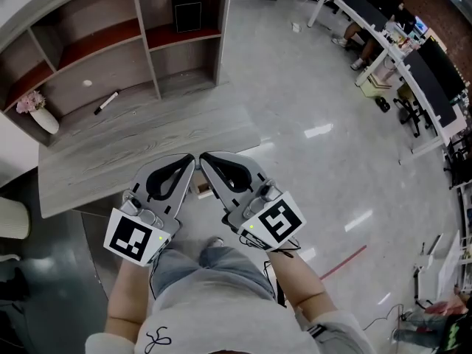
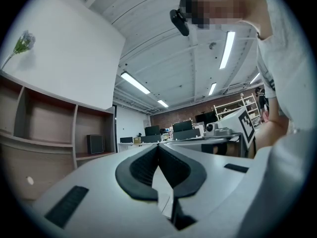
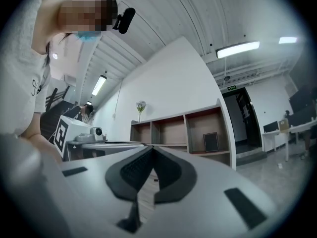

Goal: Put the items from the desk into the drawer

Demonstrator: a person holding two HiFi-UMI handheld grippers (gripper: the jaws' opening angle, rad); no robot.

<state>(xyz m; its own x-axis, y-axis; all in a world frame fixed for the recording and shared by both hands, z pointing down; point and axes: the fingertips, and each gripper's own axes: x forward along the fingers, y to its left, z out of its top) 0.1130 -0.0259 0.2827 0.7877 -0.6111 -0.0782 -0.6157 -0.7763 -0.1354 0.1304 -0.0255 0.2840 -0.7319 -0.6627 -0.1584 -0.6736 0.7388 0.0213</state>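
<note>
The person holds both tools close to the body, in front of the near edge of a grey wood-grain surface (image 1: 147, 150). The left tongs (image 1: 189, 159) are clenched, the dark pads meeting at the tip with nothing between them, as the left gripper view shows (image 2: 158, 146). The right tongs (image 1: 206, 156) are clenched too and also empty, their pads pressed together in the right gripper view (image 3: 151, 148). In the head view the two tips lie just beside each other, angled inward, over the surface's near edge.

A black marker (image 1: 105, 102) lies slantwise at the back of the surface, in the open bay under the lowest board of a wooden shelf unit (image 1: 151, 65), well apart from both tongs. Near it a small white round thing (image 1: 87, 83) shows; whether it lies on the surface or sits on the back panel cannot be told. A white vase (image 1: 44, 119) with pink flowers stands tilted in view at the left end of the shelf unit. A black box (image 1: 186, 12) stands upright in an upper compartment on the right. Beyond the surface stretches a glossy grey floor (image 1: 317, 109), with office desks and monitors (image 1: 413, 61) at the far right.
</note>
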